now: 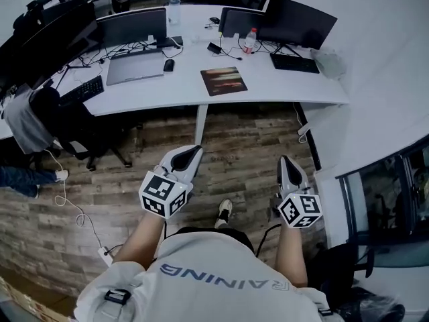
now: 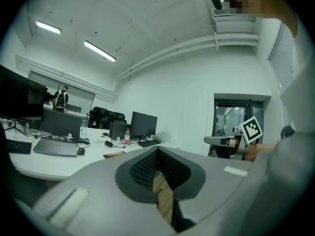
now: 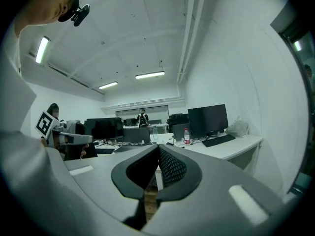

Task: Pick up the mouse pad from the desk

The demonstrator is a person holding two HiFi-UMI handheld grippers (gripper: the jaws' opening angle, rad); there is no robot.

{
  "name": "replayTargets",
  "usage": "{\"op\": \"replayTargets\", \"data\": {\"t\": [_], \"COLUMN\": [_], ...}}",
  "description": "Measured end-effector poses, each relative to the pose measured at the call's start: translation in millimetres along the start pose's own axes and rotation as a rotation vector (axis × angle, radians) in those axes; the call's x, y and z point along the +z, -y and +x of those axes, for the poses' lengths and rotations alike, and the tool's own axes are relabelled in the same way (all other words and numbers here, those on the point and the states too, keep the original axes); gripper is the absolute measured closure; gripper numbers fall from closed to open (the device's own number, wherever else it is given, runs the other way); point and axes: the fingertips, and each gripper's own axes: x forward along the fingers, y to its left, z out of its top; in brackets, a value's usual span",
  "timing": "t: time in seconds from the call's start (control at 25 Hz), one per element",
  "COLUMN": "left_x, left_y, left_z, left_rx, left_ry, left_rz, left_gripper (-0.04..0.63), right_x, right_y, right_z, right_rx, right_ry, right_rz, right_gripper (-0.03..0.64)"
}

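Observation:
The mouse pad (image 1: 224,80), dark with a brown-orange print, lies flat on the white desk (image 1: 268,89) near its front edge. In the left gripper view the mouse pad (image 2: 114,154) shows as a thin brown strip on the desk. Both grippers hang over the wooden floor, well short of the desk. My left gripper (image 1: 194,151) is shut and empty and points toward the desk. My right gripper (image 1: 287,160) is also shut with nothing in it. In their own views, the left gripper (image 2: 158,149) and the right gripper (image 3: 158,146) have jaws meeting at the tips.
On the desk stand several monitors (image 1: 295,20), a laptop (image 1: 135,66), a mouse (image 1: 168,64), a keyboard (image 1: 293,62) and a bottle (image 1: 249,40). A desk leg (image 1: 200,123) is under the front edge. A draped chair (image 1: 47,116) stands at left, cables lie on the floor.

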Motion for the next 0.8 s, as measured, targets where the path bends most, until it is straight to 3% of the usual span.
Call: {"op": "replayTargets", "data": {"t": [0.32,0.8], "left_x": [27,24], "left_y": [-22,-12], "left_z": [53,181], "left_rx": [0.098,0.194], "left_ry": [-0.006,-0.076], "left_rz": [0.027,0.057], "left_gripper": [0.594,0.594], "right_x": [22,-1], "right_y": [33,160], "right_z": [78,149], "right_rx": [0.119,0.170], "right_ry": [-0.001,-0.062], "right_rz": [0.004,0.088], "right_gripper": [0.603,0.603]}}
